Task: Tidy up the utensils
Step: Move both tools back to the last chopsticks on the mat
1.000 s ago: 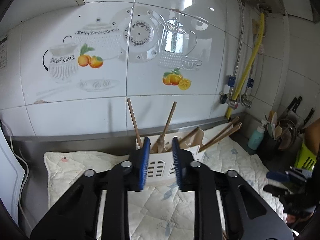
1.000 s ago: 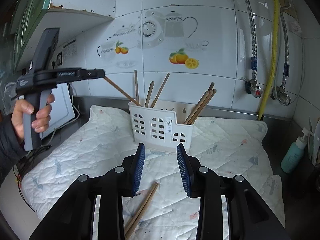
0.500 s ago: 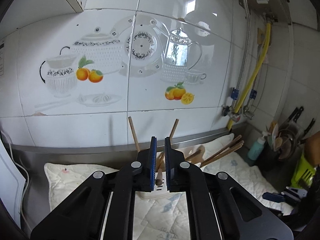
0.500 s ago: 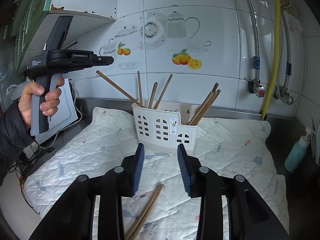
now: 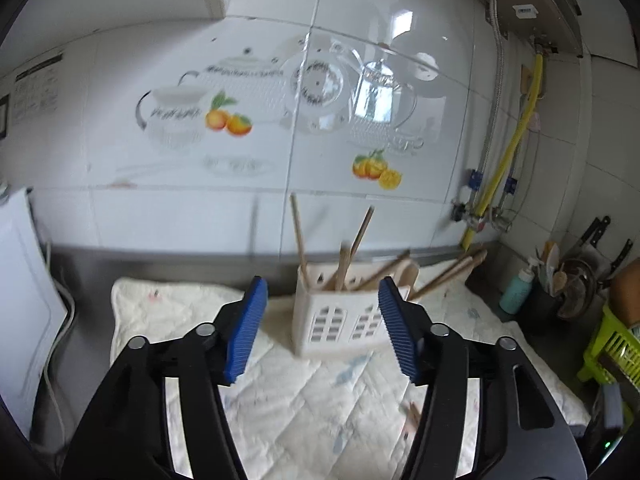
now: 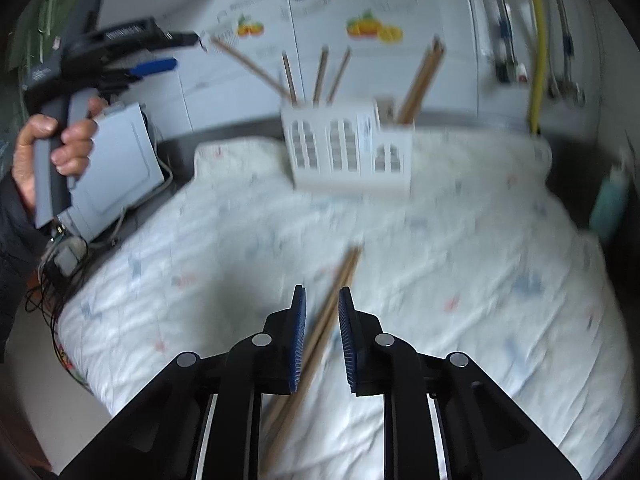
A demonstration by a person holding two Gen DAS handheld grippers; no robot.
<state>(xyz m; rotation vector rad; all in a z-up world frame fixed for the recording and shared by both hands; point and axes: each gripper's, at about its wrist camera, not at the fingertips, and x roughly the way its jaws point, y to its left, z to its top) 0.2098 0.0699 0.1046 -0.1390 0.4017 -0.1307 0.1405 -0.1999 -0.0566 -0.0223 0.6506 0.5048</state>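
Note:
A white slotted utensil holder (image 5: 344,320) (image 6: 348,148) stands on a quilted white mat (image 6: 460,280) by the tiled wall, with several wooden chopsticks (image 5: 298,236) (image 6: 420,80) standing in it. My left gripper (image 5: 320,328) is open and empty, raised in front of the holder; in the right wrist view it (image 6: 160,54) is at upper left. A pair of wooden chopsticks (image 6: 324,320) lies on the mat. My right gripper (image 6: 322,340) is low over them with its jaws narrowly apart astride the sticks.
A white board (image 6: 116,168) and cables (image 6: 52,264) lie left of the mat. A teal bottle (image 5: 518,288), a dark utensil pot (image 5: 568,292) and a green basket (image 5: 612,352) stand at the right. Yellow and metal pipes (image 5: 504,160) run down the wall.
My left gripper opened wide and drew back from the holder after letting a chopstick go. My right gripper dropped towards the chopsticks on the mat and narrowed its jaws around them.

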